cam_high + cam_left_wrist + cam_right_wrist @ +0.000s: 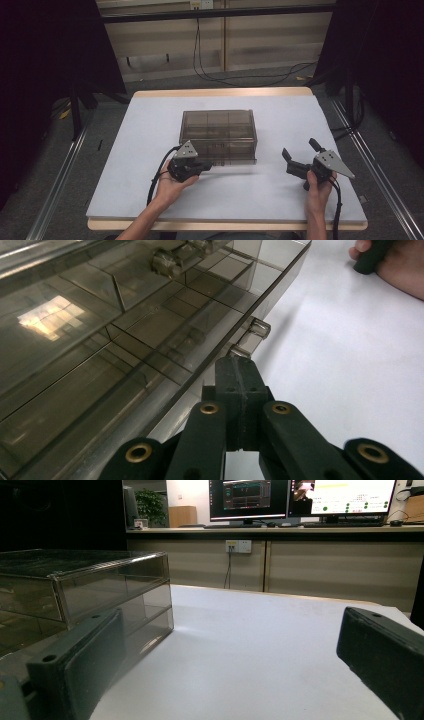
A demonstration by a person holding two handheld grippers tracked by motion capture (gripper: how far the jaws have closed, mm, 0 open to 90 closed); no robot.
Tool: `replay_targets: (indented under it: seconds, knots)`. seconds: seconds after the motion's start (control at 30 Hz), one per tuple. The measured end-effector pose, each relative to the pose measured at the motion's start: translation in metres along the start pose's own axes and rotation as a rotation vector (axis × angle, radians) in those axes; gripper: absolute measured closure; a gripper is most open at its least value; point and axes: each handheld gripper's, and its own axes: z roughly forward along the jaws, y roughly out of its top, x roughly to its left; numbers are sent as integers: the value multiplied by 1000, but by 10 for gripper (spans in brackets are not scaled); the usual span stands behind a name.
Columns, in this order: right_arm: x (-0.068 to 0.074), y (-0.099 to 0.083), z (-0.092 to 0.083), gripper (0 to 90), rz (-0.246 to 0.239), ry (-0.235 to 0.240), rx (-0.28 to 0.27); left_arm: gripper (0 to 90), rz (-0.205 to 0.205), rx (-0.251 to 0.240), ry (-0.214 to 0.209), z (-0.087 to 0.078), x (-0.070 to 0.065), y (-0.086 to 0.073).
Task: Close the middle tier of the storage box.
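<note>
Left tool (239, 371), clenched, is touching the smoky transparent plastic compartment box (218, 131) at its near front edge; right tool (300, 156), released, is waiting well apart to the box's right.

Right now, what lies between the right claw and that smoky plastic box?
Only bare white table, seen in the high view, separates the right claw from the box.

left gripper (204, 164) has its jaws pressed together; right gripper (299, 153) rests with jaws spread wide.

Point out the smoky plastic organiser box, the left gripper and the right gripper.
Smoky plastic organiser box (218, 123): high view, on its lid.
Left gripper (240, 371): left gripper view, at its closed jaw tips.
Right gripper (300, 151): high view, between its open jaws.
</note>
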Motion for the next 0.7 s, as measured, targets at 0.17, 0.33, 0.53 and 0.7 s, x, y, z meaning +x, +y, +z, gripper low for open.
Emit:
replay_targets:
  seconds: [0.17, 0.33, 0.53, 0.7]
  knots:
    - [0, 0, 0, 0, 0, -3, -2, 900, 2, 5, 1, 1, 1, 0]
    - [0, 0, 0, 0, -2, -5, 1, 900, 1, 10, 8, 1, 1, -1]
    - [0, 0, 0, 0, -1, -6, 0, 900, 6, 21, 6, 2, 3, -1]
    - [0, 0, 0, 0, -2, -1, 1, 900, 10, 25, 19, 3, 5, 2]
